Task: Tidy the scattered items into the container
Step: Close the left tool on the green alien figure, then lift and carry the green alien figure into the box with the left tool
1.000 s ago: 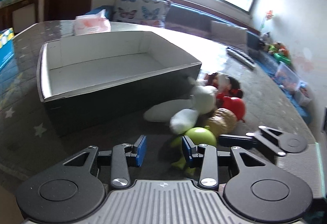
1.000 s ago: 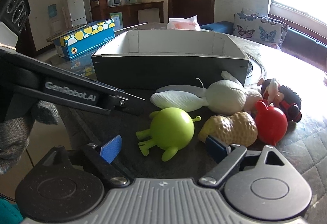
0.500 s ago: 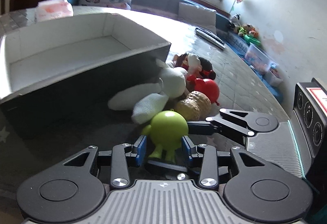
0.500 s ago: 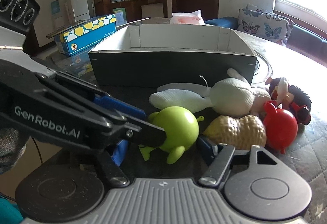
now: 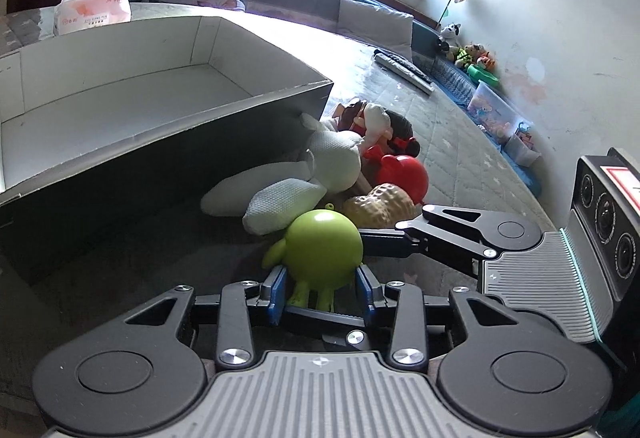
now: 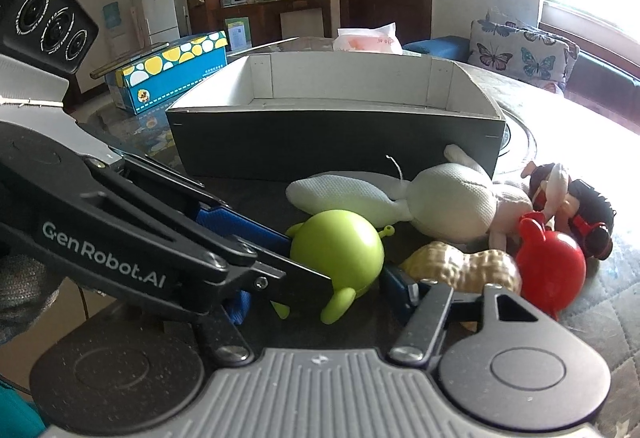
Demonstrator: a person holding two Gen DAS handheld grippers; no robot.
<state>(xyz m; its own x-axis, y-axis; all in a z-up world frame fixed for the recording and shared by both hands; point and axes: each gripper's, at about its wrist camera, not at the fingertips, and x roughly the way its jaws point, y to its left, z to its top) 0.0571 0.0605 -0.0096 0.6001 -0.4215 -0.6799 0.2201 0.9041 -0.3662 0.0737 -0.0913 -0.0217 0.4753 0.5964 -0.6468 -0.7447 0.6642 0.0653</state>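
Left gripper: low centre of its view, blue pads either side of the green toy, closed against its lower body and legs.
Container: upper left, open box, touching the white rabbit plush.
Right gripper: jaws spread wide, green toy between them; peanut toy just beside its right finger.

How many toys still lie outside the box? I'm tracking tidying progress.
5: round green plastic figure between the left gripper fingers, white plush rabbit beside the box, peanut toy, red ball-figure, dark-haired doll. Others may hide beneath.
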